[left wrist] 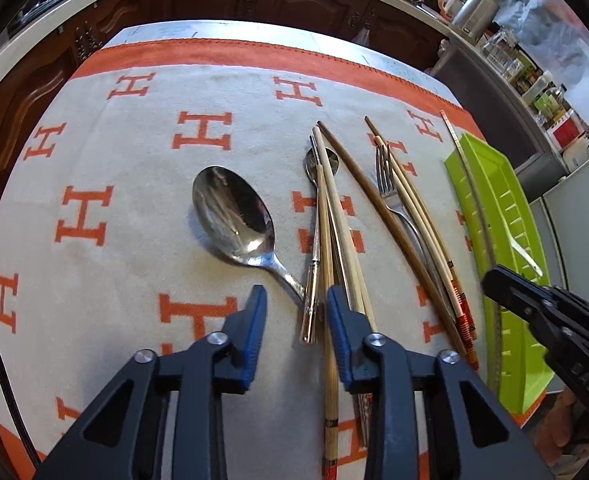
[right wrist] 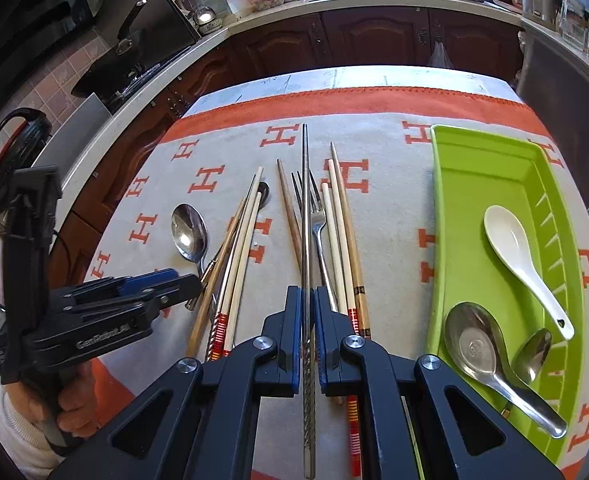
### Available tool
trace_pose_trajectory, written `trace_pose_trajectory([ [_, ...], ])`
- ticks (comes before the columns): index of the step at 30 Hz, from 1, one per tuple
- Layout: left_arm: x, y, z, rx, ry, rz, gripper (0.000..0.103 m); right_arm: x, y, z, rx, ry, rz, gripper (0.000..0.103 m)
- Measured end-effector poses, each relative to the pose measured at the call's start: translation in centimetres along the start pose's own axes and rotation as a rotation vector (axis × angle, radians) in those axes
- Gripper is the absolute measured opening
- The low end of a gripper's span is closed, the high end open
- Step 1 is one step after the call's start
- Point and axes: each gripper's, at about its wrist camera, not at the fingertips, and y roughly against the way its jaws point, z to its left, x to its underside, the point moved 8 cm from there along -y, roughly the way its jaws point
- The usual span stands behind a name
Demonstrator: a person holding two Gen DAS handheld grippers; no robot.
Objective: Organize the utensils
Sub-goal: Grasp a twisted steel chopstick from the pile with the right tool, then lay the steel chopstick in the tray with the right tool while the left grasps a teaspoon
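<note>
My right gripper (right wrist: 307,300) is shut on a metal chopstick (right wrist: 305,208) and holds it above the cloth; in the left wrist view the chopstick (left wrist: 470,184) crosses the tray's edge. My left gripper (left wrist: 296,312) is open low over the cloth, its jaws around the handles of a large steel spoon (left wrist: 234,212) and a small spoon (left wrist: 314,240). Several wooden chopsticks (left wrist: 334,216) and a fork (left wrist: 390,192) lie beside them. The green tray (right wrist: 454,216) holds a white spoon (right wrist: 518,252) and two steel spoons (right wrist: 482,348).
The cloth (left wrist: 134,184) with orange H marks covers the table. Dark wooden cabinets (right wrist: 366,40) and a counter with kitchen items stand behind it. The tray lies near the table's right edge.
</note>
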Motion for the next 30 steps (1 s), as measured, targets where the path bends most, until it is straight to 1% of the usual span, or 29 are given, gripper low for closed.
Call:
trace_pose_trajectory([
  [5,-0.5,-1.1,-0.3,-0.047,-0.015,0.001,0.019,0.1,1.4,-0.5,-0.006,-0.012,-0.026,0.006],
  [8,-0.9,-1.4,-0.7,-0.071,-0.021,0.000,0.019,0.2,2.0,-0.7,-0.007,-0.017,-0.038,0.006],
  [11,-1.3,-1.8,-1.5,-0.105,-0.049,-0.004,0.019,0.4,2.5,-1.0,-0.009,-0.025,-0.044,0.006],
  [26,-2.8,-2.8,-2.6,-0.201,-0.141,-0.021,0.018,2.0,4.8,-3.5,0.010,-0.084,-0.075,0.006],
  [28,-3.0,-3.0,-2.9,-0.207,-0.148,-0.028,0.017,2.2,5.1,-3.9,0.010,-0.099,-0.077,0.006],
  [30,-3.2,-2.9,-3.1,-0.193,-0.139,-0.036,0.011,2.4,5.6,-4.4,0.009,-0.116,-0.083,0.006],
])
